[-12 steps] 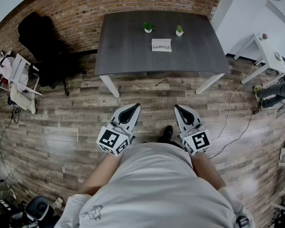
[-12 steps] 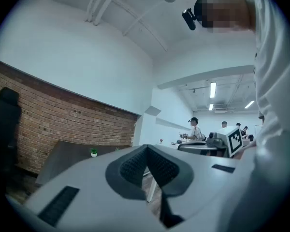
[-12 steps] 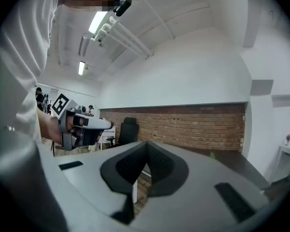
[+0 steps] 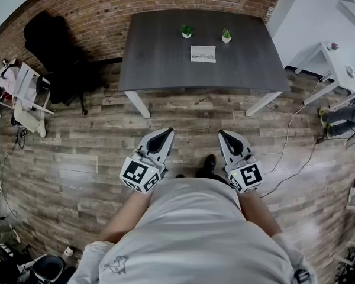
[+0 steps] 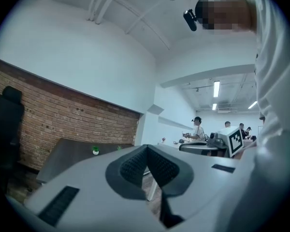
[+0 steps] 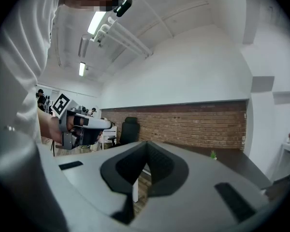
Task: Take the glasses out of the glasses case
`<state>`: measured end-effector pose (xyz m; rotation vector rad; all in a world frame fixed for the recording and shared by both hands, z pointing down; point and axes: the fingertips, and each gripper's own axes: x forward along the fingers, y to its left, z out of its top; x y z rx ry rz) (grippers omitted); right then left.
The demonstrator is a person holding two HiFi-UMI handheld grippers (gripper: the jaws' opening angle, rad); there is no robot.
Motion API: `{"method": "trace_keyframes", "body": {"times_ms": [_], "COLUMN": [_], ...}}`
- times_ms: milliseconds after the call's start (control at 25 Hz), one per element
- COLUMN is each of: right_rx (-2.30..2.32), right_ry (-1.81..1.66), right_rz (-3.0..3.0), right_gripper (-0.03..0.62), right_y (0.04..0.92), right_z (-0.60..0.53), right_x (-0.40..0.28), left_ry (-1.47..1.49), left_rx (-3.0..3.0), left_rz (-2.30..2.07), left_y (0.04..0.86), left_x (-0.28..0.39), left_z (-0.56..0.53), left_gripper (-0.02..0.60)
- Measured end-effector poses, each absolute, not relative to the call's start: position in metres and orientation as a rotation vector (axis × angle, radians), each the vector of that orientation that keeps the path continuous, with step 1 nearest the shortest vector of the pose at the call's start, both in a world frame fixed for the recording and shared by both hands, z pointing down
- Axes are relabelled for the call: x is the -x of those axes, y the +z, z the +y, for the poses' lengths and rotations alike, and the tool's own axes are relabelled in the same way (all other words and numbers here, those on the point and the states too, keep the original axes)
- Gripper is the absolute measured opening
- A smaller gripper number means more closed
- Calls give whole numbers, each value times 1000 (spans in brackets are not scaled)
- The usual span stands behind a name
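The person wears a pale grey short-sleeved T-shirt [image 4: 195, 229] with a small dark line drawing [image 4: 115, 265] near the left sleeve, and a black shoe [image 4: 209, 163]. The left tongs [image 4: 167, 132] and right tongs [image 4: 221, 134] are light grey with tapered jaws, black ribbed pads [image 5: 135, 166], and each has a white cube [image 4: 141, 175] with black square markers

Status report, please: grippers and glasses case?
Left gripper and right gripper shut, empty, at the waist. Glasses case on the table, untouched, far ahead. Wood floor between, no obstacle seen.

Overhead head view, level tool views, all sharing the distant table [image 4: 165, 58]
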<state>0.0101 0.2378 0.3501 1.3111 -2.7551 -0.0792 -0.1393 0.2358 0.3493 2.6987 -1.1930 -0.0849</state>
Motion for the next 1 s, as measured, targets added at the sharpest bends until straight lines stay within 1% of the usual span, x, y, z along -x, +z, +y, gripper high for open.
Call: {"method": "trace_keyframes", "body": {"times_ms": [360,600,680,840,1000], "right_rx": [-1292,-1297,-1283,-1248,-1213], "right_ry": [-75,-44,-23,-11,-3], "right_rz": [-2785,-2779,-2780,-2788,-2795], "right_gripper": [6,8,55,116,144], "right_y": [354,362,365,369,373], "right_z": [215,186,174,151,131], "right_x": [-33,-65,-75,-99,-124], "left_ry": [-44,-16,-5,16,13], "left_rx": [-2655,-2642,-2638,-2649,-2638], "left_rz": [-1212,-1212,-1212,-1235,-1259], "left_y": [361,366,368,367,365], "left_x": [119,90,79,61,44], "left_z": [216,196,186,161,135], "left_gripper": [11,11,11,11,11]}}
